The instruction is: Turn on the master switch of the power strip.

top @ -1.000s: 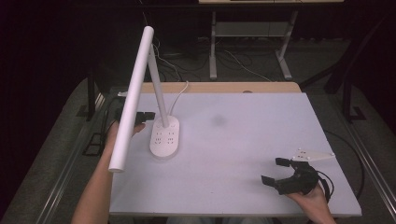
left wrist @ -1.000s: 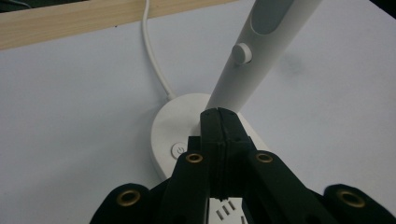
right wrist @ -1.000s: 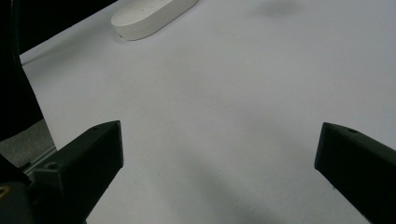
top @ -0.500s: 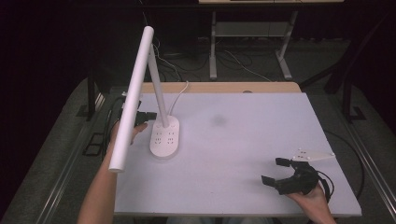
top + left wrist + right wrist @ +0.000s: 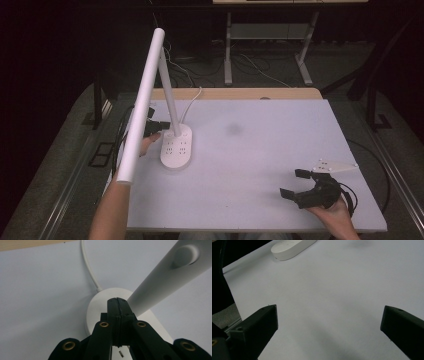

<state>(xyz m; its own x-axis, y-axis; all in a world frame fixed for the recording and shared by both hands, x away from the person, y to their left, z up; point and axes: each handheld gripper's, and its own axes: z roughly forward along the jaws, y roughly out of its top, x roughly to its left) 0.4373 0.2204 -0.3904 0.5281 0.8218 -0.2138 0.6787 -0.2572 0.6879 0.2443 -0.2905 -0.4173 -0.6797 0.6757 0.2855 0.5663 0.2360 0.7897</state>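
Note:
A white desk lamp stands at the table's left, with an oval base (image 5: 176, 149), a slanted stem (image 5: 168, 90) and a long bar head (image 5: 141, 105). My left gripper (image 5: 163, 126) is at the base's far left end, partly hidden under the bar head. In the left gripper view its jaws (image 5: 116, 301) are pressed together with nothing between them, tips over the base (image 5: 98, 308) beside the stem (image 5: 160, 282); whether they touch it I cannot tell. My right gripper (image 5: 295, 182) rests open near the front right edge, holding nothing (image 5: 329, 308); the lamp base (image 5: 292, 246) lies far ahead of it.
The lamp's white cable (image 5: 192, 100) (image 5: 88, 268) runs from the base toward the table's far wooden edge (image 5: 235, 93). The pale tabletop (image 5: 260, 145) has a faint dark smudge (image 5: 233, 129) mid-table. Desk legs and cables sit on the floor beyond.
My left gripper has edged right, closer to the lamp base. The right gripper and the lamp have stayed where they were.

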